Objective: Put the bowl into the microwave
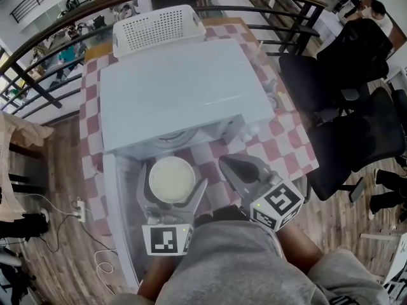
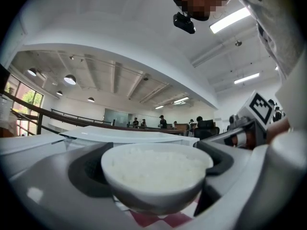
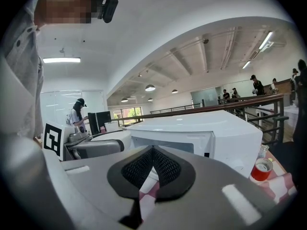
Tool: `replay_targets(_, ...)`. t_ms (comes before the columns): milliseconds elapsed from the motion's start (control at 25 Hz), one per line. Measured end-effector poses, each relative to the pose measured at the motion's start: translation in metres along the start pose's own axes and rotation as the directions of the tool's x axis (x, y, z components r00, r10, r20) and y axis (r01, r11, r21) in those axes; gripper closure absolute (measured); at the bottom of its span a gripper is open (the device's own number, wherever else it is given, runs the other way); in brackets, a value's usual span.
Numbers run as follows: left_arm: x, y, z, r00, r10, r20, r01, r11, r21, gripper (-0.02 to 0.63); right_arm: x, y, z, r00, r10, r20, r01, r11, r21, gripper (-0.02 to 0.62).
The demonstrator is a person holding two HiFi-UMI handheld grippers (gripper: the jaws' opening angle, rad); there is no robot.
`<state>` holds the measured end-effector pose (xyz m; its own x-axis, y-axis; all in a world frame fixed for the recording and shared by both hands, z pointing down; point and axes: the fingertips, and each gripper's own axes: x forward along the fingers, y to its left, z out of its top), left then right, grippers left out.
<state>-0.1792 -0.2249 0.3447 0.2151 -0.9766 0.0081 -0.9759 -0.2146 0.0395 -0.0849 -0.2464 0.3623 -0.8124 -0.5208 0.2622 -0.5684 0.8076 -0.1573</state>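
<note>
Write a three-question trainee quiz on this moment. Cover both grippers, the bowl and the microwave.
1. True or false: the left gripper has its jaws closed around the bowl of rice.
2. Pick one. The right gripper is:
A) holding a red cup
B) empty, with its jaws together
C) clamped on the white basket
3. Fill in: the bowl of rice is held ___ the microwave, above the checkered tablecloth, and is not yet inside.

Key: 1 true; 2 B; 3 in front of.
</note>
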Motion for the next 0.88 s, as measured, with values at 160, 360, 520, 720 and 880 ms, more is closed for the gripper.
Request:
replay_targets(160, 0.009, 0.007, -0.016, 0.999, 0.021, -0.028, -0.021, 1.0, 0.006, 0.063, 0.003, -0.008, -0.001, 1.0, -0.002, 0.003, 0.002, 1.0, 0.007, 0.598)
replay_targets(360, 0.021, 0.016, -0.039, 0.997, 0.039, -0.064, -0.038, 0.999, 0.014, 0.063, 0.006, -0.021, -0.003, 1.0, -0.018, 0.0, 0.018, 1.0, 0.007, 0.597)
replay_targets(520, 0.031, 0.021, -0.058, 0.994, 0.053, -0.093, -0.051, 0.999, 0.02, 0.063, 0.007, -0.027, -0.007, 1.0, -0.027, -0.011, 0.027, 1.0, 0.01, 0.598)
replay_targets(720, 0.046, 0.036, -0.076, 0.989, 0.087, -0.116, -0.085, 0.996, 0.025, 0.064, 0.008, -0.032, -0.012, 0.999, -0.03, -0.029, 0.031, 0.999, 0.015, 0.597)
replay_targets(880, 0.055, 0.04, -0.087, 0.987, 0.101, -0.128, -0.097, 0.994, 0.043, 0.063, 0.006, -0.033, -0.019, 0.998, -0.029, -0.051, 0.03, 0.999, 0.024, 0.598)
